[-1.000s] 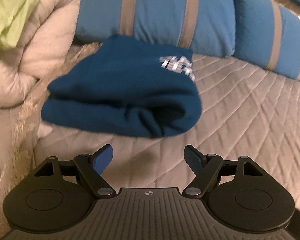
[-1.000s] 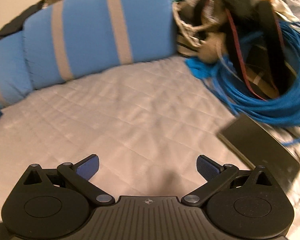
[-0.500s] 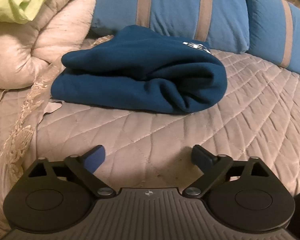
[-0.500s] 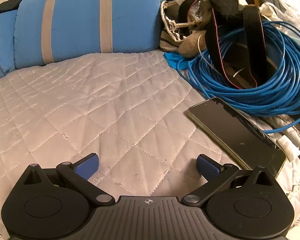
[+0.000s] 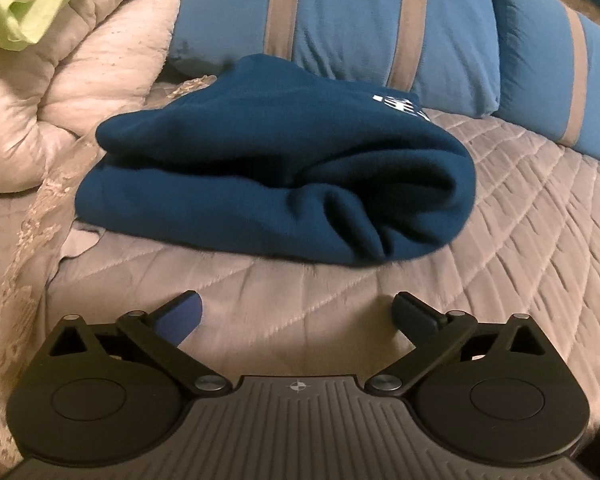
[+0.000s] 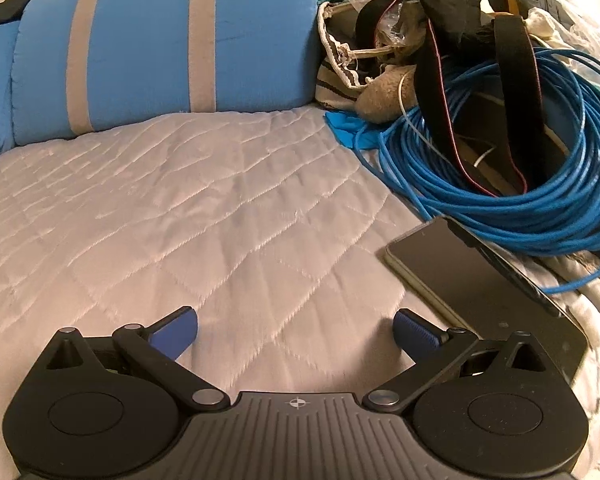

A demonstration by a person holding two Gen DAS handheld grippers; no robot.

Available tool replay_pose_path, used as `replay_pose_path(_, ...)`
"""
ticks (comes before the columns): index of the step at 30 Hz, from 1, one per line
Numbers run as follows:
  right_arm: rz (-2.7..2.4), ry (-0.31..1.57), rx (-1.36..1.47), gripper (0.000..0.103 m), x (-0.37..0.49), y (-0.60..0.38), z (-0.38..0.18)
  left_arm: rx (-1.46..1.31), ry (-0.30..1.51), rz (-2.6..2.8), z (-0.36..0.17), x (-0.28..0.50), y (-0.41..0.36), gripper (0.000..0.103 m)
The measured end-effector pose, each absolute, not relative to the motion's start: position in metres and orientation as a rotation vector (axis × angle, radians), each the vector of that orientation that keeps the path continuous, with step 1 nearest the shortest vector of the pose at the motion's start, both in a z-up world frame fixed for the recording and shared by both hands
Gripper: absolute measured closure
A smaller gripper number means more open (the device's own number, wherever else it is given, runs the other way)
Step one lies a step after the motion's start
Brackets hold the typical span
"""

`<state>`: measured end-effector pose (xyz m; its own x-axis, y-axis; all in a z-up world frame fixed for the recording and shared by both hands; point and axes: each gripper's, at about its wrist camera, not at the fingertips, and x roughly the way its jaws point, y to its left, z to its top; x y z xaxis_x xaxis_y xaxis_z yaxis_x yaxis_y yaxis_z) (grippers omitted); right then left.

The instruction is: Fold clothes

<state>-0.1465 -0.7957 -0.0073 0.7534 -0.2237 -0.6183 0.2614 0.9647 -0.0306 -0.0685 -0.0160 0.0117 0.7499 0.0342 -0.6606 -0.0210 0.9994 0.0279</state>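
Observation:
A dark blue sweatshirt (image 5: 276,176) with a white print lies folded in a thick bundle on the quilted bedspread (image 5: 520,240), in the middle of the left wrist view. My left gripper (image 5: 298,314) stands wide open just in front of the bundle, low over the quilt, with nothing between its blue-padded fingers (image 5: 180,312). In the right wrist view my right gripper (image 6: 296,330) is also open and empty, hovering low over bare quilt (image 6: 180,200). The sweatshirt does not show in the right wrist view.
Blue pillows with grey stripes (image 5: 360,28) (image 6: 160,48) line the back. A rolled beige comforter (image 5: 80,80) with a lime green cloth (image 5: 24,0) lies left. On the right are a coiled blue cable (image 6: 520,168), black straps, a bag, and a dark phone (image 6: 476,276) beside the right fingertip.
The left jaws spread wider than a second ago and both grippers sank closer to the quilt. The sweatshirt now looks larger and nearer; the phone came into fuller view on the right.

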Motion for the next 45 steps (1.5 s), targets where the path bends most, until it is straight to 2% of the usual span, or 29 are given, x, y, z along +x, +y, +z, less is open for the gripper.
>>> replay_pose_path(15,-0.245,0.672,0.089,0.0,-0.091,-0.814,-0.008,0.068,0.704,-0.019,0.001,-0.035,-0.02,0.0)
replay_pose_path(23,-0.229,0.585,0.109,0.0,-0.102,-0.816,-0.016,0.065,0.592,-0.052,-0.013,-0.046,-0.018,0.0)
replay_pose_path(45,-0.228,0.576,0.12,0.0,-0.104,-0.816,-0.017,0.071,0.572,-0.04,-0.014,-0.049,-0.018,0.0)
